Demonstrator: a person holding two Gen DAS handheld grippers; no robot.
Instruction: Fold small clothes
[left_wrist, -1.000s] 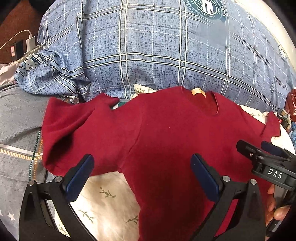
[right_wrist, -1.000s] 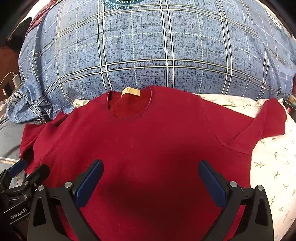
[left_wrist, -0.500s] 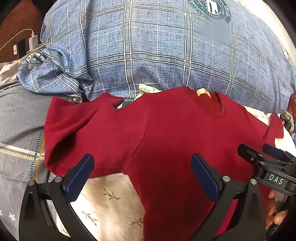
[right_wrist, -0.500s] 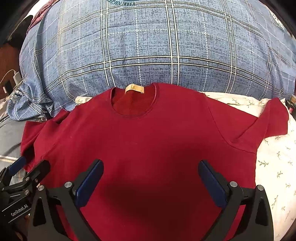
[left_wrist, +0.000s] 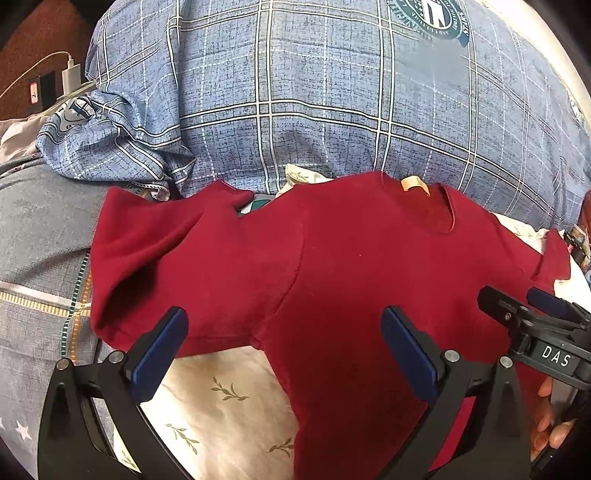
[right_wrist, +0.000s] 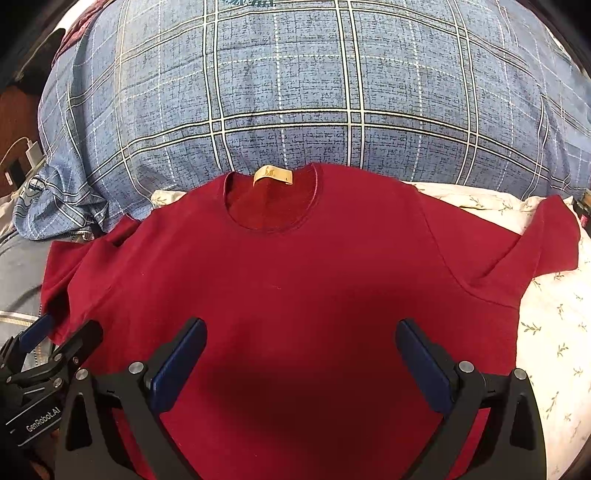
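Note:
A dark red short-sleeved T-shirt (right_wrist: 295, 280) lies spread flat, face up, on a cream leaf-print sheet (right_wrist: 554, 332), its tan neck label (right_wrist: 272, 174) at the far end. In the left wrist view the shirt (left_wrist: 351, 266) shows its left sleeve (left_wrist: 155, 251) rumpled. My left gripper (left_wrist: 282, 350) is open and empty above the shirt's left side near the armpit. My right gripper (right_wrist: 301, 358) is open and empty above the middle of the shirt's body. Each gripper shows at the edge of the other's view, the right (left_wrist: 532, 314) and the left (right_wrist: 55, 339).
A big blue plaid quilt (right_wrist: 295, 85) is heaped just behind the shirt's collar. A grey patterned blanket (left_wrist: 37, 258) lies to the left. A white charger and cable (left_wrist: 70, 74) sit at the far left. Small objects (left_wrist: 576, 243) lie at the right edge.
Both grippers have drawn back slightly toward the shirt's hem, so the shirt sits lower in both views. Both stay open and the shirt has not moved.

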